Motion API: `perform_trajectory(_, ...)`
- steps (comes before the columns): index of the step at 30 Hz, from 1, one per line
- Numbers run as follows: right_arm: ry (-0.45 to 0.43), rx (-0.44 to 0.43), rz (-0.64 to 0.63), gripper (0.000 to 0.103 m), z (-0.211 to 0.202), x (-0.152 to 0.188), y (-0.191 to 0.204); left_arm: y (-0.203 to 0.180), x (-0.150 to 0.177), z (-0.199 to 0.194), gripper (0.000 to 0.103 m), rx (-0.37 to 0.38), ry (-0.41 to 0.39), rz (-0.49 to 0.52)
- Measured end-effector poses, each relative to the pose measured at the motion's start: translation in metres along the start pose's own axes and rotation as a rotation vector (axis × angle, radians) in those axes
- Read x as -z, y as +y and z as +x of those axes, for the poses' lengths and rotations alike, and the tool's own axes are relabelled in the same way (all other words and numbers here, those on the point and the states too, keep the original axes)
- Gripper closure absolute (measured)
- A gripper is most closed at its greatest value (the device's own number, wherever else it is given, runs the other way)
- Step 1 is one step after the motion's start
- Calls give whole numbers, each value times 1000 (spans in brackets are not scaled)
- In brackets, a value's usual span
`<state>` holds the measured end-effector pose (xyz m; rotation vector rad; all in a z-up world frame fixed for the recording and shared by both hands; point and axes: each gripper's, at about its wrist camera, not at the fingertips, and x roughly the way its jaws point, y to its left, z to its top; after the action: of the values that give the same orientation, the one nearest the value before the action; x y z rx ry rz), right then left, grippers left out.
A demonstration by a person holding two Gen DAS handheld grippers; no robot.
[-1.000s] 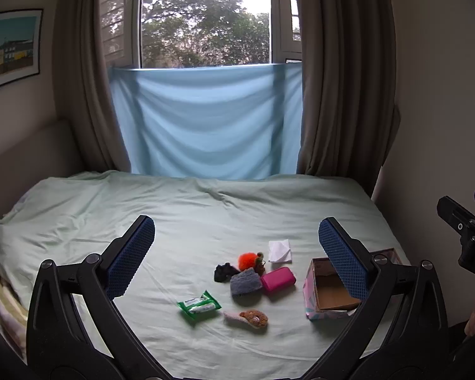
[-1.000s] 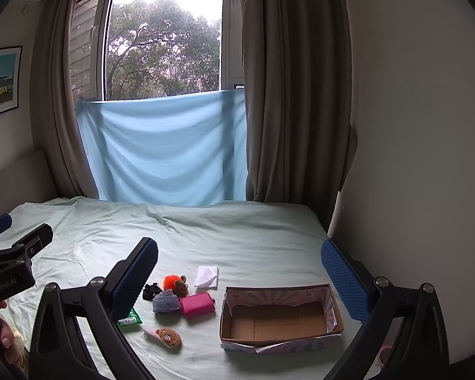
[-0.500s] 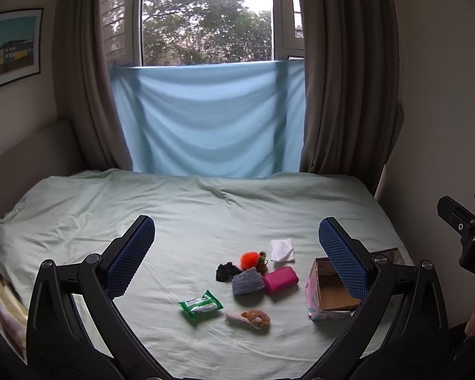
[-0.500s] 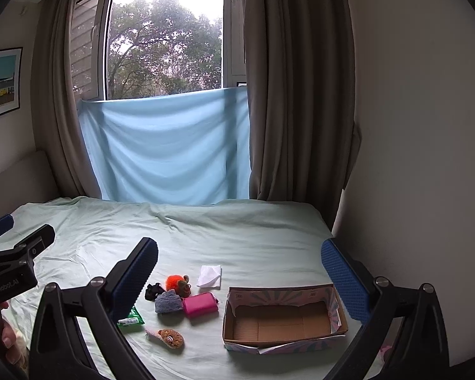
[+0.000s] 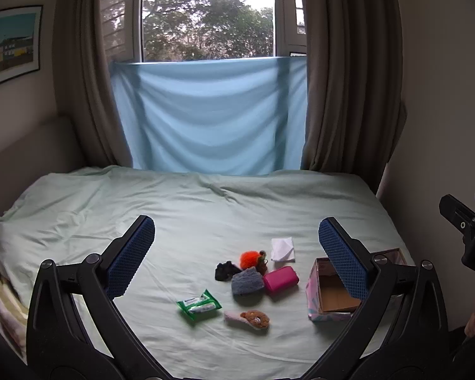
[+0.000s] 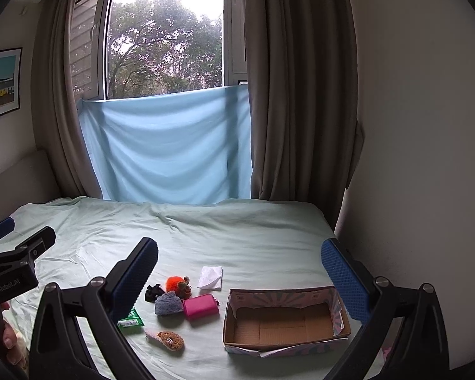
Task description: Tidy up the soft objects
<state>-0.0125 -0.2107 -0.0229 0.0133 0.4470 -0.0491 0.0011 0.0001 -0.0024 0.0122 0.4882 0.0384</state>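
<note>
So far we hold nothing: left gripper (image 5: pixel 236 253) wide apart, right gripper (image 6: pixel 239 270) wide apart, both raised above the bed (image 5: pixel 205 209) and short of the items.

Items, all loose on the sheet, none boxed:
- pink pouch (image 6: pixel 200 306), touching the grey knit piece (image 6: pixel 168 304);
- orange pom-pom (image 6: pixel 173 282), with a small brown thing beside it that we cannot identify;
- black scrap (image 6: pixel 152 292), too small to name;
- white tissue (image 6: pixel 211 277), set apart behind the cluster;
- green wipes pack (image 5: pixel 199 304), half hidden by our right finger in the right view;
- plush bear piece (image 5: pixel 251 318), nearest to us.

Receptacle: open cardboard box (image 6: pixel 285 345), bare inside, to the right of the cluster; in the left view a finger covers part of it.

Step, as we judge it: the approach before a first pick. Next we need to descend on one item, likely the pouch nearest the box, and close gently.
</note>
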Motion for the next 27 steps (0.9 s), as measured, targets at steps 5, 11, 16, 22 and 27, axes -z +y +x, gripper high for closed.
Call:
perform_trajectory(5,3,2,3,0,2,-2,2,1,-1,0,0,0,-1,1)
perform_trajectory(11,4,3,6,0,1,-3,2,1,-1,0,0,-1,-1,1)
perform_trajectory(16,6,0,9,0,3,-3,0,0,-2,1,0,-2,2,1)
perform_trajectory(22,9,-20,25,0,5,-5,-1,1,-6,5,0,-13,18,2)
perform_trajectory(27,5,-25,2,0,5,-9,-1,1,-7,1,0,-41,2,14)
